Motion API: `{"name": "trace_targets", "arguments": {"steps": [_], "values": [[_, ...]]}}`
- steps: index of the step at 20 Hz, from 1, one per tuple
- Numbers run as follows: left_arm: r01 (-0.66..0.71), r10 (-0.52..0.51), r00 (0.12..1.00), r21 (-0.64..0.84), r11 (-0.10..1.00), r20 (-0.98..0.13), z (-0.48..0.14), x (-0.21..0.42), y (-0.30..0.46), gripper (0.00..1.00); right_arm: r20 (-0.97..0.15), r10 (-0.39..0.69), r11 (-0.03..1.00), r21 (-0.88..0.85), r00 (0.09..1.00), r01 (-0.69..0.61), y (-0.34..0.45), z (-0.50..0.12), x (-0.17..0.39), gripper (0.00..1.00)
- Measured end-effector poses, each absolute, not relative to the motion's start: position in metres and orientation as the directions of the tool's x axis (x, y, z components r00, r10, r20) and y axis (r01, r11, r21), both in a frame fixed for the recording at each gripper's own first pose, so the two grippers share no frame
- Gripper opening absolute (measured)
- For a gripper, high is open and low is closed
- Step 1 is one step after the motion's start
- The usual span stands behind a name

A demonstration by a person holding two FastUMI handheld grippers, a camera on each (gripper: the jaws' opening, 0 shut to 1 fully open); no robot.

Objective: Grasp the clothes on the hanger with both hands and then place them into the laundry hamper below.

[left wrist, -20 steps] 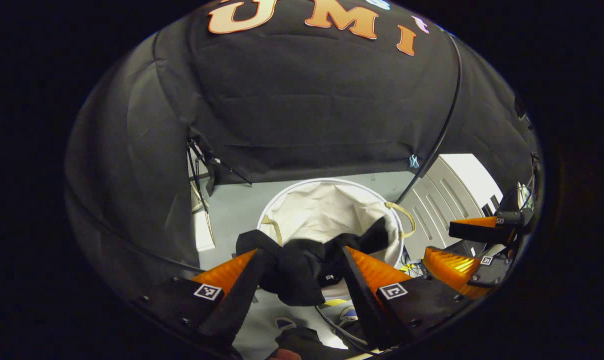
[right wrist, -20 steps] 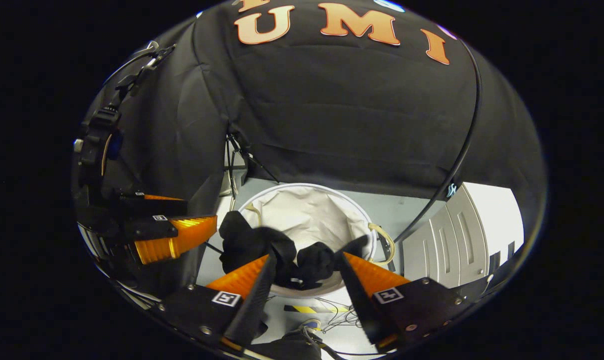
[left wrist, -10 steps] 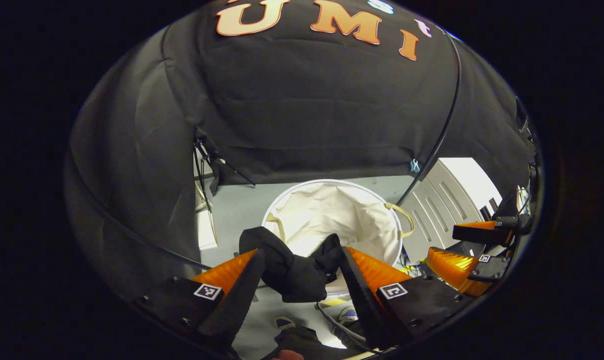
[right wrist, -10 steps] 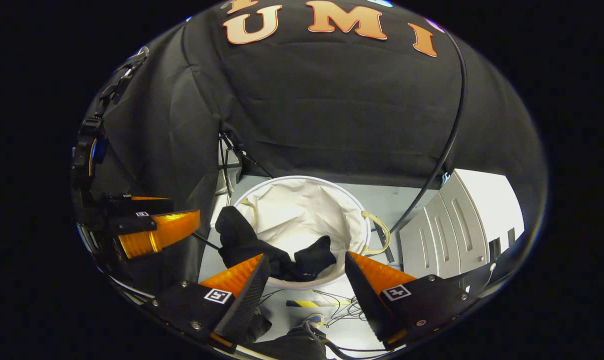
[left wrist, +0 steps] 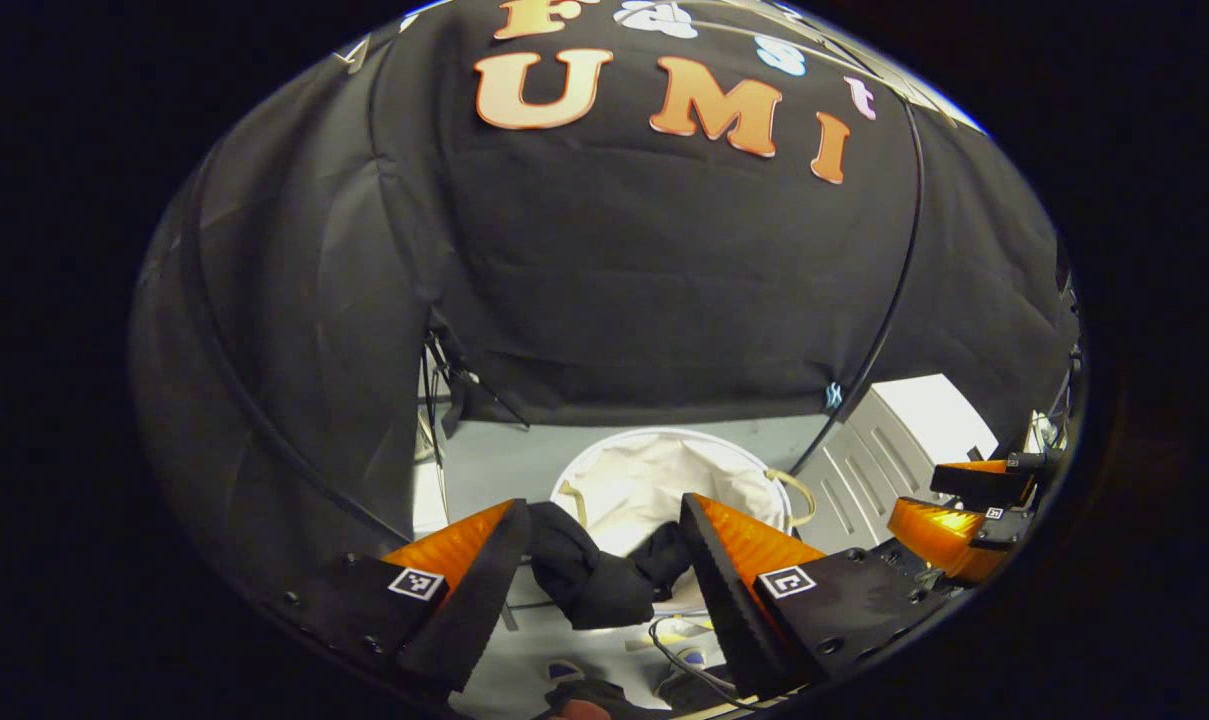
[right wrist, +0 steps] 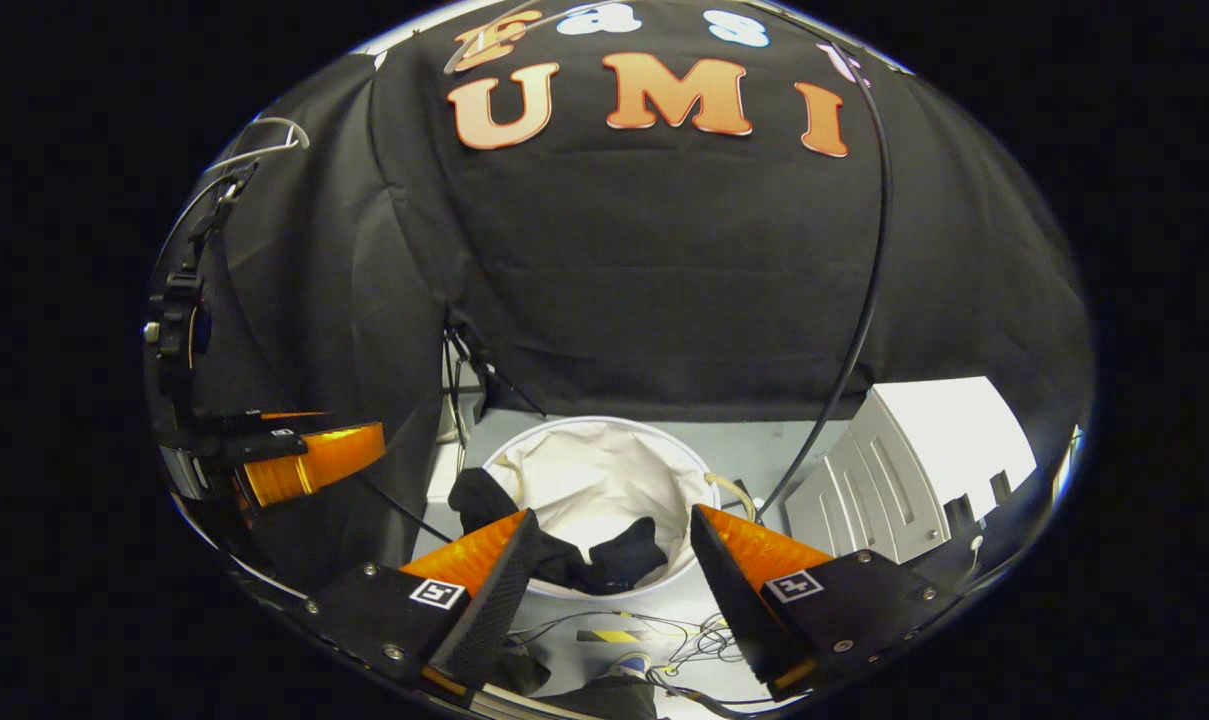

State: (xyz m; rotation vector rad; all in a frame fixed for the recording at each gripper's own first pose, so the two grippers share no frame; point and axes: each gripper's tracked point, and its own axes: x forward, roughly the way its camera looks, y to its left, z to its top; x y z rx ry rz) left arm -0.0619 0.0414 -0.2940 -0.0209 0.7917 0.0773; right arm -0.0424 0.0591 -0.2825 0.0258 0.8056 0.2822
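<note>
Below both grippers, a round white laundry hamper (right wrist: pixel 604 480) stands on a pale grey floor (right wrist: pixel 784 440), its rope handle (right wrist: pixel 729 487) at the right of the rim. Black clothes (right wrist: pixel 574 555) lie draped over the hamper's near rim, part inside and part hanging outside on the left. Seen from the right gripper view, the right gripper (right wrist: pixel 612 560) has its fingers spread wide, holding nothing. From the left gripper view, the left gripper (left wrist: pixel 604 545) is likewise spread apart above the clothes (left wrist: pixel 589 575), apart from them. Loose cables (right wrist: pixel 654 630) and a yellow-black strip (right wrist: pixel 604 635) lie on the floor before the hamper. A white ribbed panel (right wrist: pixel 864 490) stands right of it; a black cable (right wrist: pixel 854 330) runs down the wall.
</note>
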Motion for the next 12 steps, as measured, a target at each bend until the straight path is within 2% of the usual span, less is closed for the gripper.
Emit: {"name": "trace_targets", "arguments": {"steps": [5,11,12], "values": [[-0.137,0.116,0.777,0.013,0.990,-0.619,-0.233,-0.059,0.062,0.99,-0.632,0.231,0.972,0.114,0.740,-0.206,0.039,-0.215,-0.033,0.93],[-0.130,0.102,0.886,-0.032,0.991,-0.452,-0.133,-0.044,0.051,0.95,-0.450,0.230,0.973,0.112,0.863,-0.201,0.038,-0.117,-0.001,0.93],[-0.127,0.100,0.901,-0.036,0.991,-0.422,-0.116,-0.047,0.049,1.00,-0.420,0.226,0.974,0.105,0.879,-0.201,0.035,-0.104,0.003,0.93]]}}
